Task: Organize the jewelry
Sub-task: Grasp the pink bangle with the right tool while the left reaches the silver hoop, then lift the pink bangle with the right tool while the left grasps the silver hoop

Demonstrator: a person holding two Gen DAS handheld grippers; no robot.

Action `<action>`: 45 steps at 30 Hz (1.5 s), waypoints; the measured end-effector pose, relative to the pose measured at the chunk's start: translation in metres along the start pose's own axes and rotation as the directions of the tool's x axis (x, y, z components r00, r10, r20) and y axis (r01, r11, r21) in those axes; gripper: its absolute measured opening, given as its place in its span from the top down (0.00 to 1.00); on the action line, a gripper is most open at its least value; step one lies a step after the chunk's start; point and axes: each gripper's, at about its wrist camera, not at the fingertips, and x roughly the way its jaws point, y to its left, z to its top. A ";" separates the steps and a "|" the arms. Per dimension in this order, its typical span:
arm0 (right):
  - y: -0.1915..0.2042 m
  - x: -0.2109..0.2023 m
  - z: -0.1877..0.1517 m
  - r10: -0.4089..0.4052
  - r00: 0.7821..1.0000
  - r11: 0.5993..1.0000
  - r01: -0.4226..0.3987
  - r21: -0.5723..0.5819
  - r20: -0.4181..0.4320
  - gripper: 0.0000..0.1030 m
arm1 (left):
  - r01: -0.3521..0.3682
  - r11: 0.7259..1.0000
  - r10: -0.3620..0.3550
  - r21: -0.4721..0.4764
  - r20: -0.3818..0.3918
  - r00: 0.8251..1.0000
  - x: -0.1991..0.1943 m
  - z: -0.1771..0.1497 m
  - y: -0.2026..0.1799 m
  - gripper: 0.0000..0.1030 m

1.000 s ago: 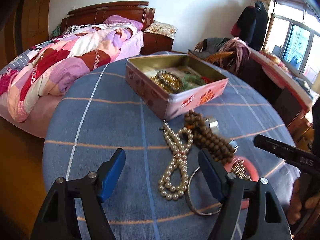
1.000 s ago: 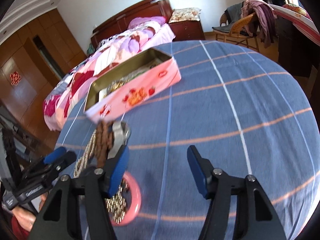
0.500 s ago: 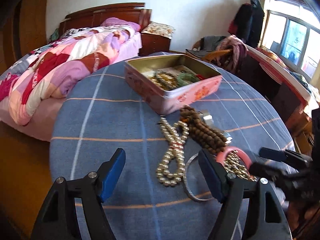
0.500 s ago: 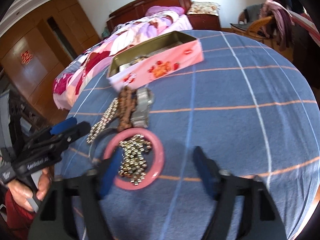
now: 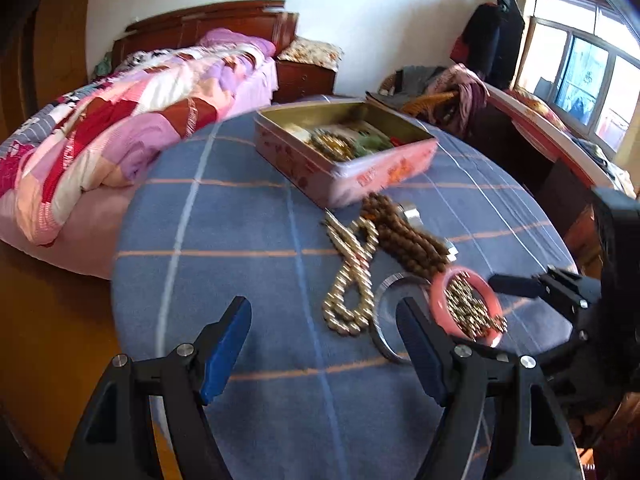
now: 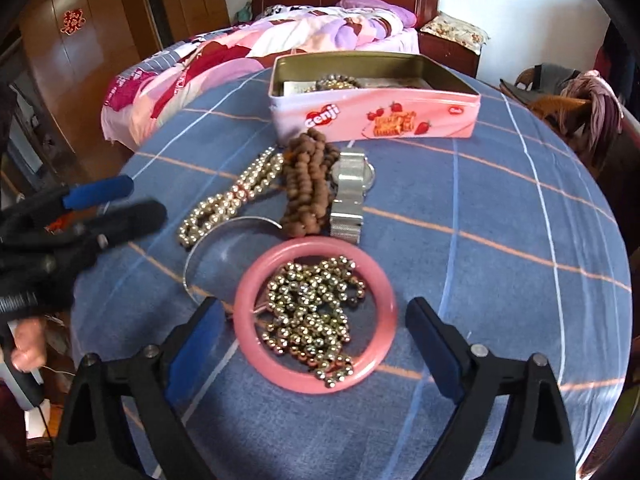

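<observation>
An open pink biscuit tin (image 6: 372, 116) with beads inside stands at the far side of the round blue table (image 6: 500, 240). In front of it lie a pearl strand (image 6: 232, 200), brown wooden beads (image 6: 306, 188), a silver watch (image 6: 350, 196) and a thin silver bangle (image 6: 200, 248). A pink bangle (image 6: 316, 246) rings a heap of gold beads (image 6: 312, 312). My right gripper (image 6: 312, 308) straddles that pink bangle; its jaws are closing and its pads stand clear of the bangle. My left gripper (image 5: 322, 306) is open and empty, with the pearl strand (image 5: 352, 272) just ahead.
A bed with a patchwork quilt (image 5: 120, 128) lies beyond the table's far left edge. A chair draped with clothes (image 5: 452, 88) and a long bench by the window (image 5: 560, 132) stand to the right. Wooden wardrobes (image 6: 80, 40) line the left wall.
My right gripper swung left and rolled level, from bare cloth to over the pink bangle, jaws wider. The left gripper drew back a little; the jewelry lies as before.
</observation>
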 end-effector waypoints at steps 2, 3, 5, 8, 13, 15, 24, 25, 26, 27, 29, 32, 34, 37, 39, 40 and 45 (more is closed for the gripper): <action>-0.005 -0.003 -0.002 0.003 1.000 1.000 -0.003 0.004 0.005 0.19 | 0.018 1.000 -0.018 0.026 -0.014 1.000 0.001 -0.003 -0.008 0.27; -0.007 -0.004 -0.003 0.009 1.000 1.000 -0.009 0.009 0.008 0.19 | 0.014 0.999 -0.014 0.038 -0.017 1.000 0.001 -0.004 -0.012 0.27; -0.014 -0.010 -0.007 0.030 0.999 0.999 -0.031 0.042 0.034 0.19 | 0.008 0.999 -0.007 0.051 -0.032 0.999 0.003 -0.005 -0.019 0.28; -0.030 -0.025 -0.007 0.080 0.991 0.988 -0.093 0.126 0.106 0.19 | 0.024 1.000 -0.023 0.018 -0.073 0.997 0.008 -0.008 -0.024 0.47; -0.046 -0.050 -0.002 0.033 0.977 0.980 -0.074 0.185 0.211 0.19 | 0.008 1.000 -0.009 -0.008 -0.113 0.994 0.015 -0.012 -0.028 0.64; -0.051 -0.054 -0.001 0.011 0.974 0.976 -0.060 0.209 0.226 0.19 | -0.010 1.000 0.011 0.006 -0.120 0.993 0.017 -0.011 -0.032 0.64; -0.069 -0.057 -0.007 0.019 0.970 0.955 -0.090 0.283 0.243 0.19 | -0.089 0.989 0.102 0.118 -0.113 0.988 0.027 -0.006 -0.052 0.76; -0.070 -0.058 -0.008 0.020 0.969 0.954 -0.092 0.286 0.245 0.19 | -0.082 0.989 0.095 0.123 -0.109 0.989 0.026 -0.006 -0.051 0.87; -0.071 -0.059 -0.008 0.018 0.969 0.953 -0.091 0.289 0.247 0.19 | -0.073 0.990 0.086 0.119 -0.106 0.991 0.025 -0.007 -0.049 0.92; -0.072 -0.060 -0.010 0.017 0.969 0.952 -0.092 0.292 0.248 0.19 | -0.063 0.991 0.076 0.114 -0.107 0.991 0.024 -0.007 -0.047 0.94; -0.075 -0.061 -0.011 0.015 0.968 0.948 -0.095 0.305 0.252 0.19 | -0.059 0.992 0.071 0.113 -0.105 0.992 0.022 -0.008 -0.044 0.98; -0.081 -0.064 -0.013 0.015 0.963 0.937 -0.107 0.332 0.268 0.19 | -0.012 0.995 0.022 0.101 -0.096 0.995 0.016 -0.010 -0.041 0.98; -0.085 -0.067 -0.014 0.011 0.960 0.931 -0.112 0.347 0.281 0.19 | 0.018 0.995 -0.010 0.100 -0.073 0.997 0.010 -0.008 -0.042 0.98; -0.087 -0.069 -0.013 -0.001 0.957 0.926 -0.108 0.362 0.289 0.19 | 0.042 0.993 -0.039 0.108 -0.028 0.999 -0.001 -0.004 -0.042 0.98; -0.089 -0.069 -0.012 -0.005 0.957 0.924 -0.107 0.367 0.291 0.19 | 0.067 0.993 -0.067 0.096 0.000 0.998 -0.007 0.000 -0.040 0.98; -0.089 -0.069 -0.011 -0.007 0.956 0.923 -0.106 0.370 0.292 0.19 | 0.079 0.993 -0.080 0.084 0.012 0.997 -0.009 0.002 -0.038 0.98; -0.090 -0.066 -0.010 -0.012 0.957 0.920 -0.103 0.378 0.291 0.19 | 0.121 0.992 -0.122 0.021 0.066 0.990 -0.014 0.011 -0.026 0.98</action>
